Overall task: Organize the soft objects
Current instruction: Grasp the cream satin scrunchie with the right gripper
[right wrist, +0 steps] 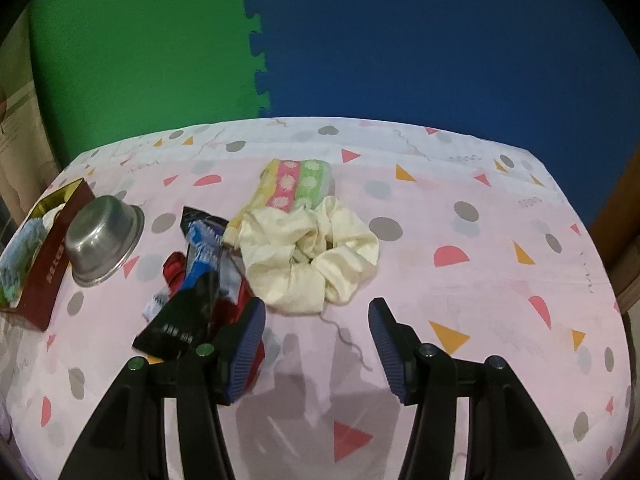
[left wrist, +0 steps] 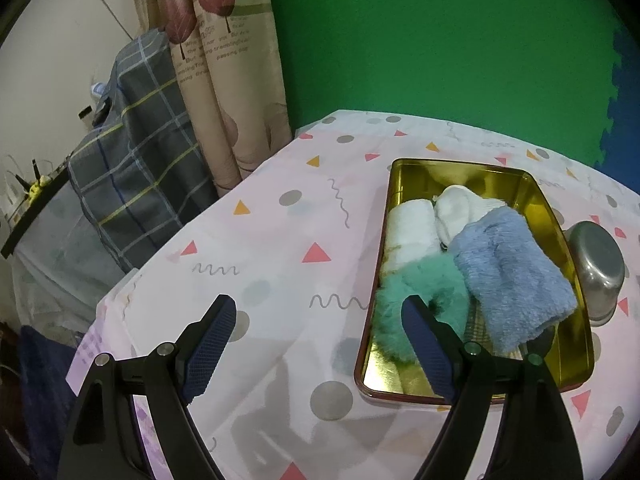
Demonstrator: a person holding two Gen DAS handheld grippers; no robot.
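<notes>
In the left wrist view a gold tin box holds a fluffy blue cloth, a teal furry piece, a white towel and a white sock. My left gripper is open and empty above the tablecloth, its right finger over the box's near corner. In the right wrist view a cream satin scrunchie lies on the table with a striped yellow, pink and green cloth behind it. My right gripper is open and empty just in front of the scrunchie.
An upturned steel bowl sits between the box and a pile of black, blue and red packets. The bowl also shows in the left wrist view. Green and blue foam mats back the table. A plaid-covered object stands beyond the left edge.
</notes>
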